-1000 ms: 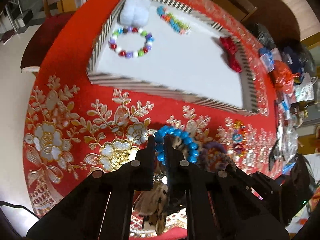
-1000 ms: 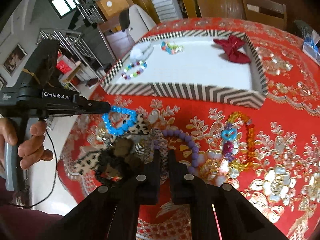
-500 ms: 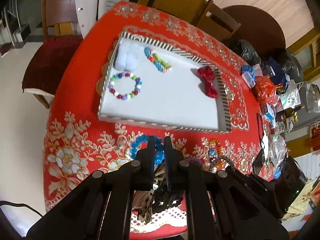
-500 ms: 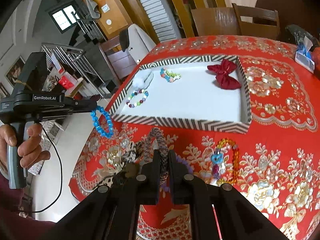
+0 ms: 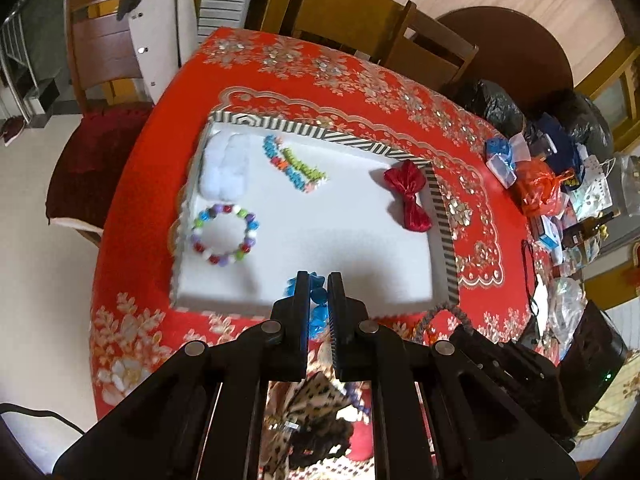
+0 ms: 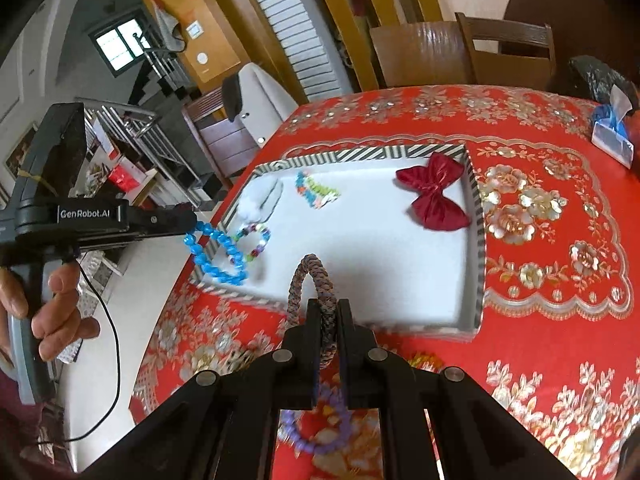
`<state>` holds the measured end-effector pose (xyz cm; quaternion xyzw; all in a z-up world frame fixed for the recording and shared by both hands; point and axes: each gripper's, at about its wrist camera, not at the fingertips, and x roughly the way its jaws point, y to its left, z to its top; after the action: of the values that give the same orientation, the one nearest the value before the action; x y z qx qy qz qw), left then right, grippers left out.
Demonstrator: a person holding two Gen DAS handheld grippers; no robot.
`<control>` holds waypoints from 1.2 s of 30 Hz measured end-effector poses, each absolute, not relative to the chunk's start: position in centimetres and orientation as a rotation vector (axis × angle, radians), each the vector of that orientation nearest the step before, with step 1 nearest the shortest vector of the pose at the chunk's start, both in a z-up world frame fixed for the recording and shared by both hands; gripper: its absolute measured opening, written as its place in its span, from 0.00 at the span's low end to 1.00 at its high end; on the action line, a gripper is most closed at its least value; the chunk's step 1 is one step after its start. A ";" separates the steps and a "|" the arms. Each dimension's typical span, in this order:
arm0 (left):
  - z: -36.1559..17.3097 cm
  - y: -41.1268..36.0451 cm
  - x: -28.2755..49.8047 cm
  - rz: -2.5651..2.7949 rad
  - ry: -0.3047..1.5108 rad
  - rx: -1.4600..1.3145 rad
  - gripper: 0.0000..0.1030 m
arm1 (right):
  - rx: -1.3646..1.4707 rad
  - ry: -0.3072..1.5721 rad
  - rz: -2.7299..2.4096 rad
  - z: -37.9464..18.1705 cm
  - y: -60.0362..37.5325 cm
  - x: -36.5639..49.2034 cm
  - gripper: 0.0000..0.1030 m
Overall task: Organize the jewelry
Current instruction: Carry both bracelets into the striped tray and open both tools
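Now my left hand-held gripper is pinched onto the blue bead bracelet, which dangles over the near left corner of the striped tray — held high so the loop swings free of the rim. My right hand-held gripper is clamped on a braided hair tie, hovering at the tray's near edge. Inside, the multicolour bead bracelet, a white pompom, a bright bead strand and a red bow lie well apart — I judge that spacing keeps pieces sorted. A purple bracelet waits on the desk, outside the tray.
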<state>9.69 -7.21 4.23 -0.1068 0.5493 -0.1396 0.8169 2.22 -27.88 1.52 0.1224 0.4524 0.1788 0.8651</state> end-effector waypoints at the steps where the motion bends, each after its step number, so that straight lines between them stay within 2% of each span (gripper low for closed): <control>1: 4.1 -7.7 10.2 -0.302 1.174 -0.222 0.07 | 0.262 0.953 0.372 1.3 -28.0 2.8 0.07; 9: 0.1 -10.9 14.8 -0.304 1.229 -0.210 0.07 | 0.319 1.038 0.350 -1.9 -28.4 9.7 0.07; 18: -5.2 -7.6 17.0 -0.133 1.312 -0.172 0.07 | 0.292 1.112 0.294 -5.2 -27.2 17.7 0.07; 27: -6.3 -8.2 18.3 -0.103 1.295 -0.131 0.07 | 0.275 1.135 0.265 -6.8 -26.1 23.0 0.10; 29: -6.1 -8.4 18.5 -0.101 1.289 -0.122 0.10 | 0.273 1.129 0.267 -6.6 -26.2 22.7 0.17; 30: -6.0 -8.4 18.5 -0.100 1.288 -0.117 0.12 | 0.272 1.120 0.266 -6.2 -26.6 22.2 0.26; 31: -6.0 -8.4 18.7 -0.099 1.287 -0.115 0.19 | 0.274 1.107 0.258 -5.7 -27.0 21.4 0.29; 35: -5.2 -8.3 18.5 -0.115 1.267 -0.126 0.39 | 0.282 1.089 0.255 -4.1 -27.8 18.5 0.31; 36: -5.0 -8.3 18.3 -0.118 1.262 -0.127 0.40 | 0.282 1.089 0.255 -4.1 -27.8 18.5 0.31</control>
<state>18.35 -8.33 -4.97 -0.0593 0.5894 -0.0553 0.8038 18.55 -27.84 -4.13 0.1333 0.5149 0.1207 0.8382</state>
